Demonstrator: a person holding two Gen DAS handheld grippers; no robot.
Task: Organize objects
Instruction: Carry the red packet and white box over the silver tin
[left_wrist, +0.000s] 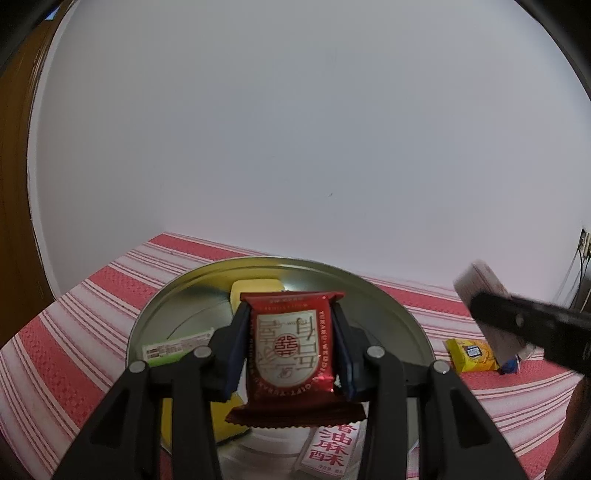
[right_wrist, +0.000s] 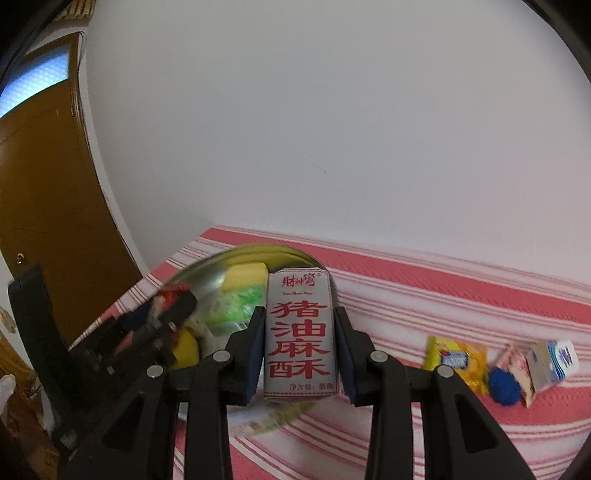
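Note:
My left gripper (left_wrist: 290, 309) is shut on a red snack packet (left_wrist: 291, 343) and holds it upright over a round metal tray (left_wrist: 295, 260). In the tray lie a yellow packet (left_wrist: 255, 290), a green and white packet (left_wrist: 173, 347) and a white packet with red characters (left_wrist: 330, 450). My right gripper (right_wrist: 298, 311) is shut on another white packet with red characters (right_wrist: 301, 332), held above the tray's right rim (right_wrist: 266, 249). The left wrist view shows one of its black fingers (left_wrist: 524, 321) with that packet (left_wrist: 480, 280), raised to the right of the tray.
On the red and white striped cloth (right_wrist: 443, 280), right of the tray, lie a yellow packet (right_wrist: 458, 362), a blue ball (right_wrist: 504, 386), a pink packet (right_wrist: 517, 369) and a white and blue carton (right_wrist: 554, 360). A white wall stands behind and a brown door (right_wrist: 44, 203) at the left.

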